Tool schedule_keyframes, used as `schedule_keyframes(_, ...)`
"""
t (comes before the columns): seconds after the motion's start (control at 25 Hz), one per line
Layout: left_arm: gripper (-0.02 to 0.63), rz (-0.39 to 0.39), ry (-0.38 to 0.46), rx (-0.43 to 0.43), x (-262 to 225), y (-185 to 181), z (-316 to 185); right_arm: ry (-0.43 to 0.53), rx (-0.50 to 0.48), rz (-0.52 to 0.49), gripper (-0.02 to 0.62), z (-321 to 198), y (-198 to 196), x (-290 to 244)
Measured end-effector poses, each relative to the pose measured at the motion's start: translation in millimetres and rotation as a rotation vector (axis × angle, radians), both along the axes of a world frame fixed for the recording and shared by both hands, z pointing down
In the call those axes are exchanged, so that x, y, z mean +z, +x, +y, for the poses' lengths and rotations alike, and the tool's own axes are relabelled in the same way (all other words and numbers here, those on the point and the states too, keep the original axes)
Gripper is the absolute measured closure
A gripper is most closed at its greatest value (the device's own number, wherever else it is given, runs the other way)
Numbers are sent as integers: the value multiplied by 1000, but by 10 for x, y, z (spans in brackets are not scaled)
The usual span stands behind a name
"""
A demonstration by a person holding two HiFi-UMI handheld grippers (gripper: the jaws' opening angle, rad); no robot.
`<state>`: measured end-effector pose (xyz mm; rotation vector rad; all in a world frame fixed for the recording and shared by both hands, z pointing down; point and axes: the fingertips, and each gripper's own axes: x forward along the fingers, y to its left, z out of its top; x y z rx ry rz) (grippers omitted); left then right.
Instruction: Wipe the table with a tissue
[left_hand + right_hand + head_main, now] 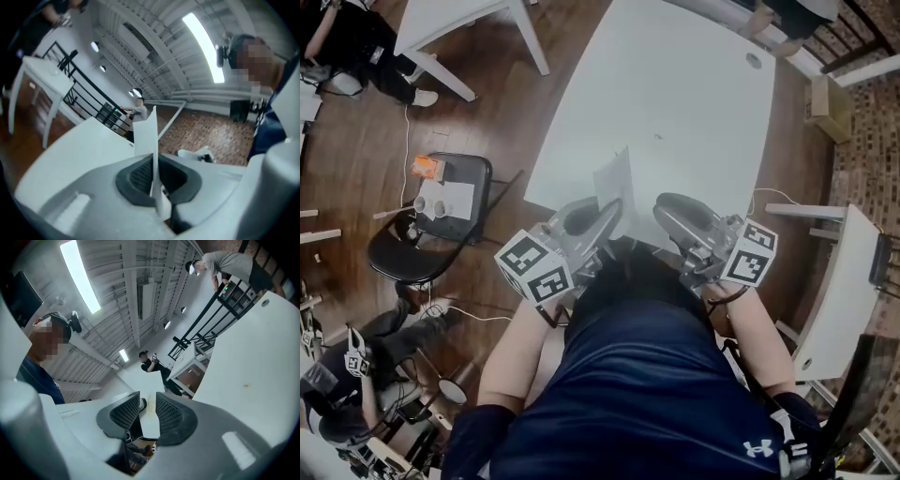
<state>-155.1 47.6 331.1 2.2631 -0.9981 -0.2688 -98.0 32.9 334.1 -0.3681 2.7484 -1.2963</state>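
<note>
A white tissue (617, 183) stands upright over the near edge of the white table (675, 103). My left gripper (605, 217) is shut on the tissue's lower part. In the left gripper view the sheet (146, 133) rises from between the dark pads of the left gripper (154, 180), which pinch it. My right gripper (664, 208) hovers just right of the tissue, pointing towards the left one. In the right gripper view the right gripper (147, 413) is open. The tissue (151, 425) shows in the gap, and the pads are not pressing on it.
A black chair (441, 211) with small items on its seat stands left of the table. Another white table (459, 28) is at the top left and white furniture (839, 281) at the right. A person (347, 47) sits at the far left. The table has a round hole (754, 60).
</note>
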Motion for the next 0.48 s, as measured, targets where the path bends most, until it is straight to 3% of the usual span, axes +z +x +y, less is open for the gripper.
schedule_keyframes(0.08, 600, -132, -1, -49, 177, -68, -126, -13, 22, 9, 488, -95, 85, 92)
schedule_keyframes(0.24, 601, -323, -39, -155, 421, -269, -404, -19, 90, 18, 506, -351, 332, 220)
schedule_keyframes(0.48, 600, -624, -52, -333, 873, -581, -1014, 40, 249, 135, 536, -970, 860, 508)
